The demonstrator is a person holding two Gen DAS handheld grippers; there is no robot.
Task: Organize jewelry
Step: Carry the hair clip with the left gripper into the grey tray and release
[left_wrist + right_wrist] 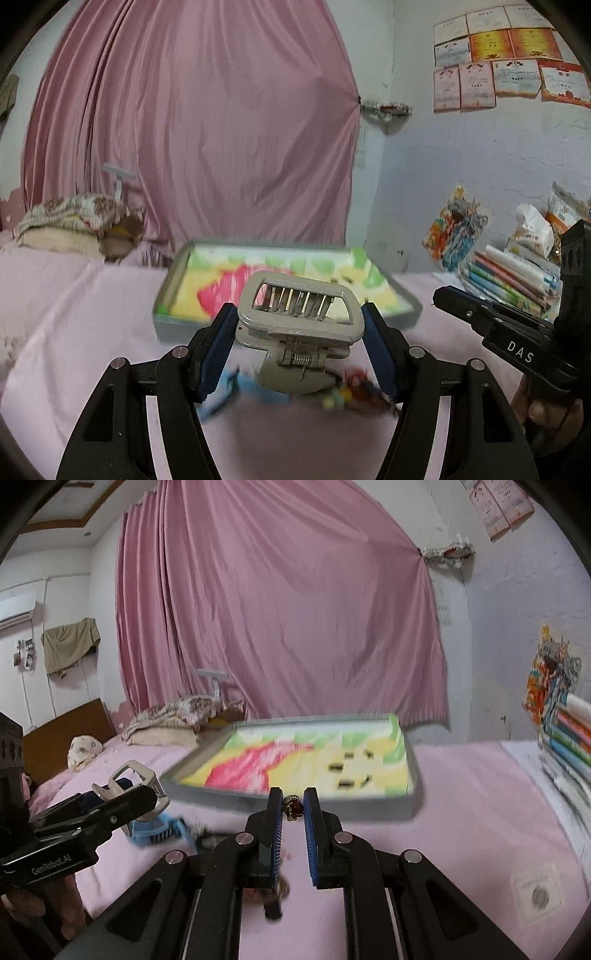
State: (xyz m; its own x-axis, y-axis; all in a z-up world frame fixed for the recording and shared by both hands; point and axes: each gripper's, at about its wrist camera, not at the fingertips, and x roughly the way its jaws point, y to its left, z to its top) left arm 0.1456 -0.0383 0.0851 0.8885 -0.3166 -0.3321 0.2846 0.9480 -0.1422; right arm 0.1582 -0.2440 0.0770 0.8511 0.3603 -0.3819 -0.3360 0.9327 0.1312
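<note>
My left gripper [299,314] is shut on a beige claw hair clip [299,314] and holds it above the pink bed, short of the grey tray [170,288] with a colourful lining. The clip also shows in the right wrist view [133,779]. My right gripper [293,806] is shut on a small ring with a dark red stone [293,807], just before the tray's near wall [332,808]. Several small dark pieces [347,771] lie in the tray. A blue hair clip [159,830] and a red-and-beaded piece [354,387] lie on the bed below the grippers.
A stack of books [569,746] and a tissue pack [532,229] stand at the right by the wall. Pillows [74,225] lie at the back left. A pink curtain [192,129] hangs behind the bed. A small dark item [277,893] lies under my right gripper.
</note>
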